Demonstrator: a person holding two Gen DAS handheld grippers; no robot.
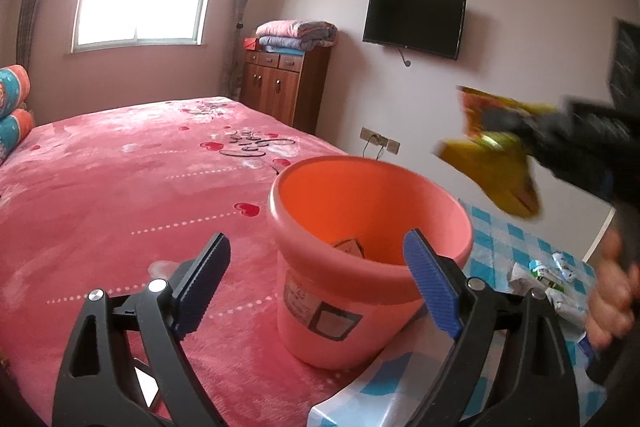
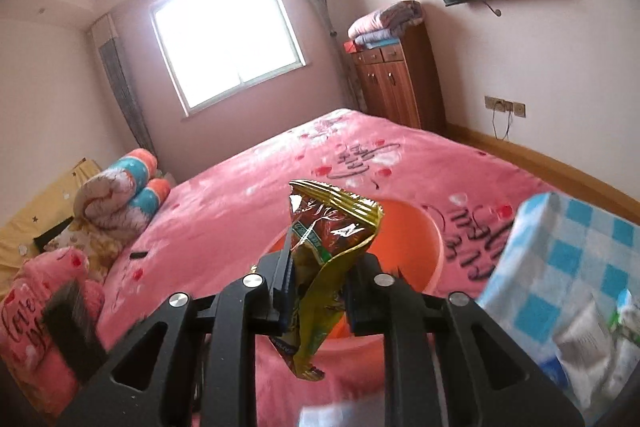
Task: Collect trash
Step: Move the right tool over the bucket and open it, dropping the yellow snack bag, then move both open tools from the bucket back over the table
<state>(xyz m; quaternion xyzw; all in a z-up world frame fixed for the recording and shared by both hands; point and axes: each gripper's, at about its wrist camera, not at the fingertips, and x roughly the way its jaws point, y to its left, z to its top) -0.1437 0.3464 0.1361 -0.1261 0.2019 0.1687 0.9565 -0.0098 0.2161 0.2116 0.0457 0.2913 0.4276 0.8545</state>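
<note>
Right wrist view: your right gripper (image 2: 316, 291) pinches the snack wrapper (image 2: 332, 251) above the orange bucket (image 2: 416, 251) on the bed's edge; centre it before releasing. Left gripper (image 1: 316, 283) jaws spread.

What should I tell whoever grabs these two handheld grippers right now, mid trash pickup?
Right gripper: shut on a crumpled gold-and-red foil snack wrapper, held in the air near the round orange plastic bucket, not yet dropped in.
Left gripper: open, holding nothing, facing the bucket.
The bucket stands on the pink blanket of the bed, beside the blue-and-white checked cloth.
Done: wrapper picked up.
Left: release it into the bucket, then collect the crumpled white and green packets lying on the checked cloth.
</note>
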